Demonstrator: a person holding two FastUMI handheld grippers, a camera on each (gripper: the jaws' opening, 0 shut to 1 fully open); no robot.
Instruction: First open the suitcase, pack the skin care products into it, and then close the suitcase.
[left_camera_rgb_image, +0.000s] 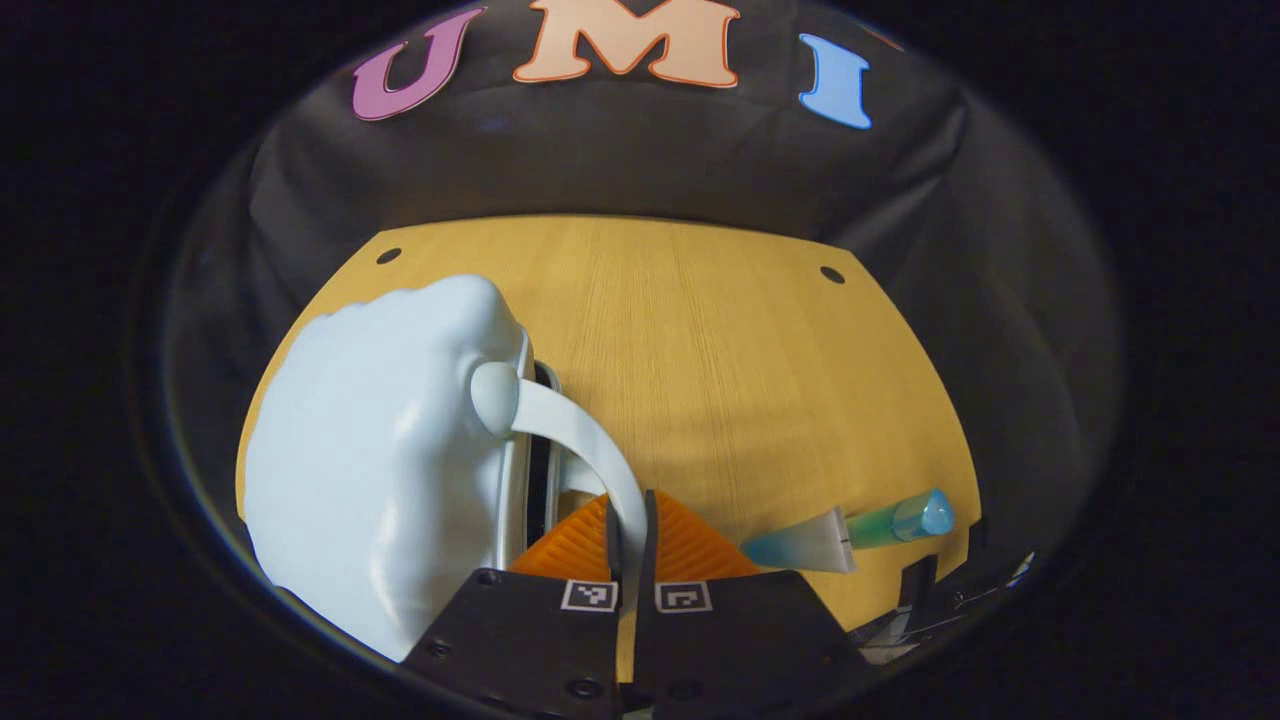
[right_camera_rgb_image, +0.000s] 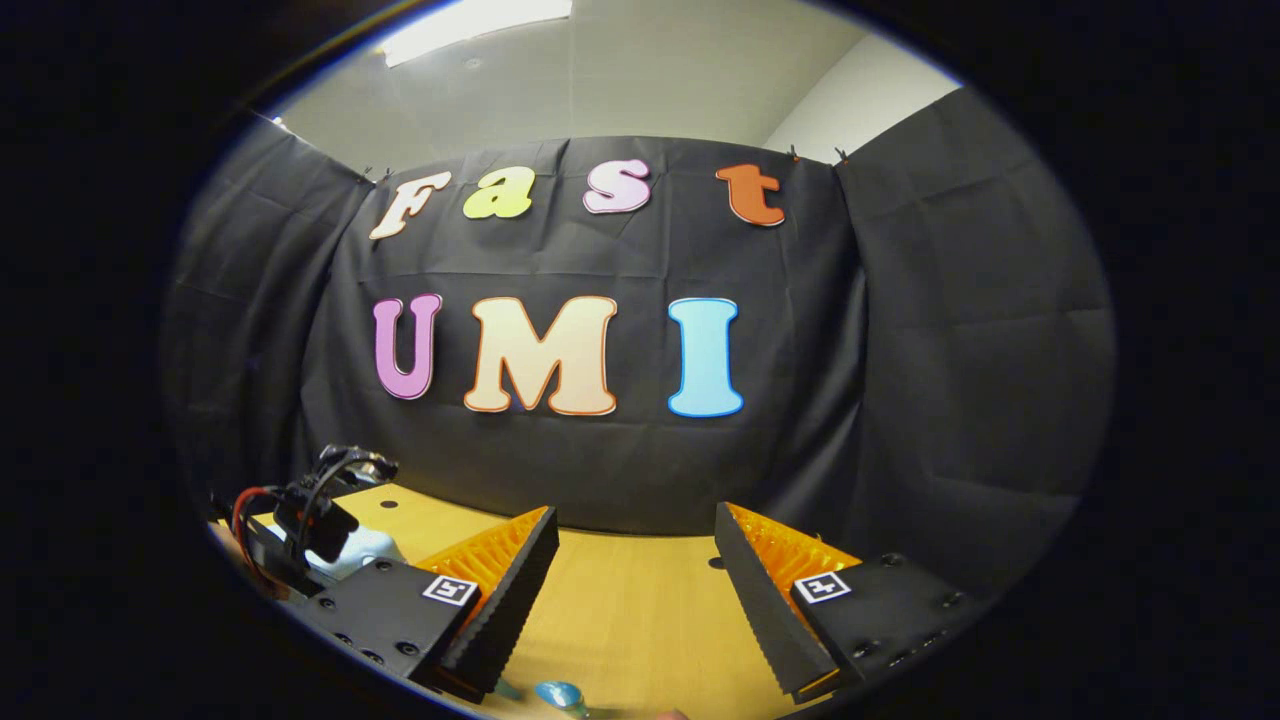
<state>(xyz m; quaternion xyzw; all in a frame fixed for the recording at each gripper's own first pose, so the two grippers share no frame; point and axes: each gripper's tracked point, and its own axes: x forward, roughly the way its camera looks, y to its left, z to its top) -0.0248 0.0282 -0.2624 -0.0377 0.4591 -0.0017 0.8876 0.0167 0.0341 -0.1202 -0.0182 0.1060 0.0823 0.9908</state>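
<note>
- In the left gripper view, the left gripper (left_camera_rgb_image: 630, 530) is seen clamped on the handle (left_camera_rgb_image: 590, 440) of the suitcase (left_camera_rgb_image: 370, 470); its 2 fingers (left_camera_rgb_image: 690, 545) are nearly together, with the pale strap pinched between them.
- The suitcase, a pale blue hard shell, stands on the left part of the table (left_camera_rgb_image: 720, 370), at the near edge.
- A dark gap is seen along the seam between its 2 halves, just beside the handle's round knob (left_camera_rgb_image: 495, 398); whether it is unlatched cannot be told.
- A tube (left_camera_rgb_image: 850, 530) with a blue cap lies flat on the table to the right of the gripper, near the near edge, apart from the suitcase.
- In the right gripper view, the right gripper (right_camera_rgb_image: 635, 590) is held wide, with nothing between its 2 fingers (right_camera_rgb_image: 500, 590), raised above the table (right_camera_rgb_image: 620, 610) and pointed at the far wall.
- Far left in that view, the left gripper (right_camera_rgb_image: 310, 530) with its red and black cables is seen over a part of the suitcase (right_camera_rgb_image: 365, 548).
- The tube's blue cap (right_camera_rgb_image: 560, 695) is seen at the bottom edge of that view, below the open fingers.
</note>
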